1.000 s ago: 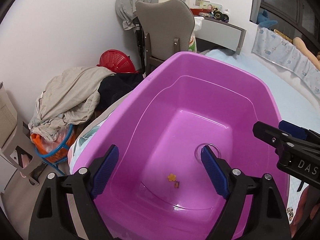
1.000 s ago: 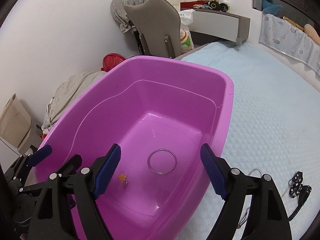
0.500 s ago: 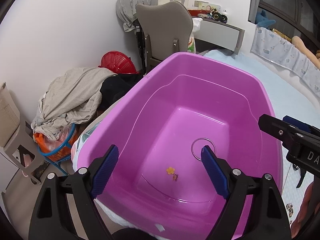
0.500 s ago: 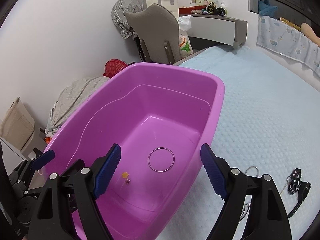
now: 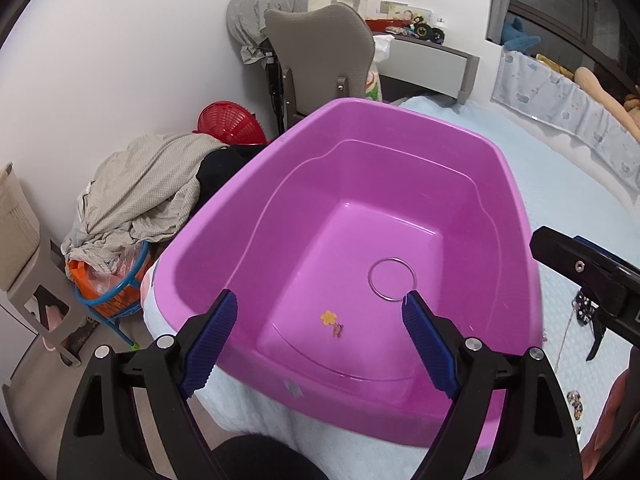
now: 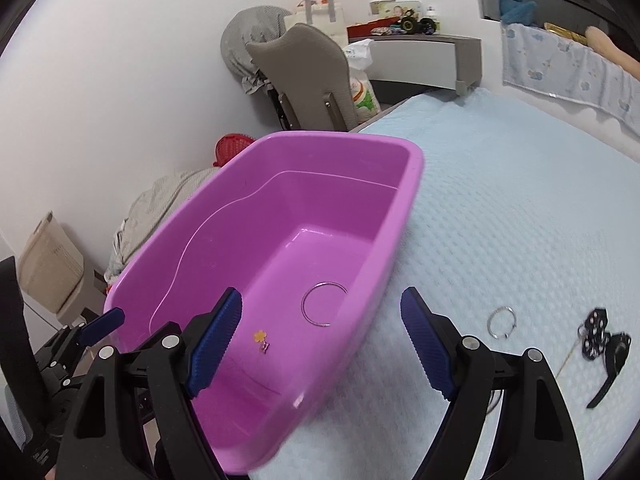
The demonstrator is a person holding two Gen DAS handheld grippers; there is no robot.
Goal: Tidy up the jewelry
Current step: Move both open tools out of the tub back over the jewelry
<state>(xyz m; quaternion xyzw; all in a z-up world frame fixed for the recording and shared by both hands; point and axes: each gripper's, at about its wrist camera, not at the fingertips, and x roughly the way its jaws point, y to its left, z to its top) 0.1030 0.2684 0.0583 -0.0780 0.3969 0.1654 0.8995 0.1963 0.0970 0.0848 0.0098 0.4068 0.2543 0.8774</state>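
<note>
A purple plastic tub [image 5: 404,128] [image 6: 412,184] sits at the corner of a pale blue bed. On its floor lie a silver bangle [image 5: 392,279] [image 6: 325,304] and a small orange flower earring [image 5: 331,320] [image 6: 261,339]. My left gripper [image 5: 320,326] hangs open above the tub's near end, nothing between its fingers. My right gripper [image 6: 321,330] is open over the tub's right rim, also empty. On the bedcover right of the tub lie a small silver hoop [image 6: 501,322] and a black beaded piece [image 6: 600,336] [image 5: 584,308]. The right gripper's arm [image 5: 588,268] shows in the left wrist view.
The bedcover [image 6: 520,208] stretches right of the tub. Left of the bed stand a grey chair [image 5: 320,48], a red basket [image 5: 230,122], a heap of clothes [image 5: 148,188] and a blue wire basket [image 5: 108,280]. A padded bumper [image 5: 560,96] lines the far bed side.
Both grippers have drawn back from the tub, so more of its near rim shows. The right gripper has shifted right over the bedcover, bringing the hoop and black piece further into view.
</note>
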